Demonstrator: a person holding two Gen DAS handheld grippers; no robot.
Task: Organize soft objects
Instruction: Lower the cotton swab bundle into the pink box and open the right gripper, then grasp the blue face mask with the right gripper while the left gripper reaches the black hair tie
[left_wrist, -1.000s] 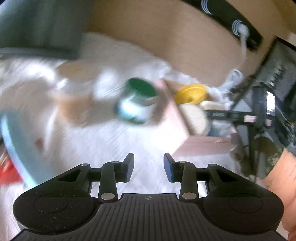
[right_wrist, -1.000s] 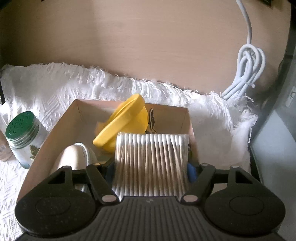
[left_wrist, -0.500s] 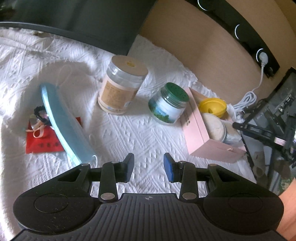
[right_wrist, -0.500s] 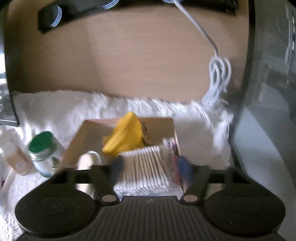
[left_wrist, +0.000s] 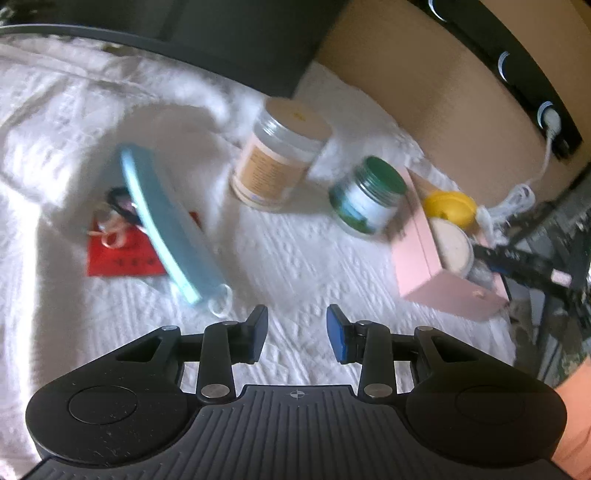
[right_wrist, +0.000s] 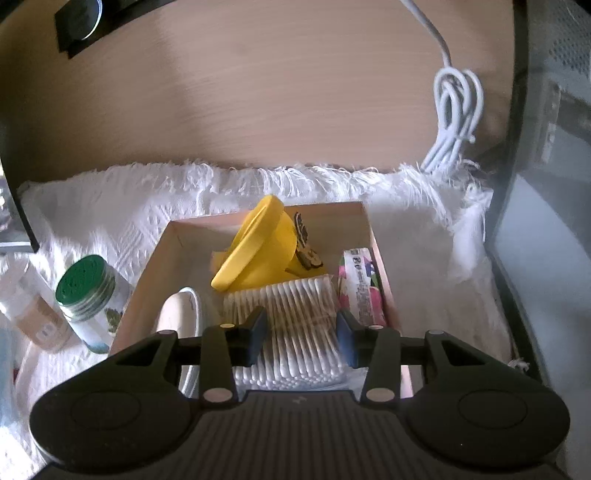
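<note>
Looking down from the left wrist cam, the left gripper (left_wrist: 297, 334) hangs over the white textured cloth (left_wrist: 295, 266) with its jaws spread a bit and nothing between them. Just ahead to the left a pale blue face mask (left_wrist: 166, 221) lies partly on top of a red packet (left_wrist: 122, 254), its ear loop nearest the fingertips. Further back stand a beige-labelled jar (left_wrist: 280, 162) and a green-lidded jar (left_wrist: 365, 199), the green one right beside the pink box (left_wrist: 424, 258). It's all a bit blurry though.

Right wrist cam: the right gripper (right_wrist: 301, 338) sits over the near end of the pink box (right_wrist: 159, 258), jaws apart, with the pack of cotton swabs (right_wrist: 295, 325) lying in the box below them. I can't tell for sure, but the pads don't look like they're pressing on it. Also in the box are a yellow lidded cup (right_wrist: 262, 251) tipped on its side, a round white thing (right_wrist: 181, 314) on the left, and a small colourful pack (right_wrist: 360, 284) against the right wall. A coiled white cable (right_wrist: 456, 118) hangs behind the cloth.
</note>
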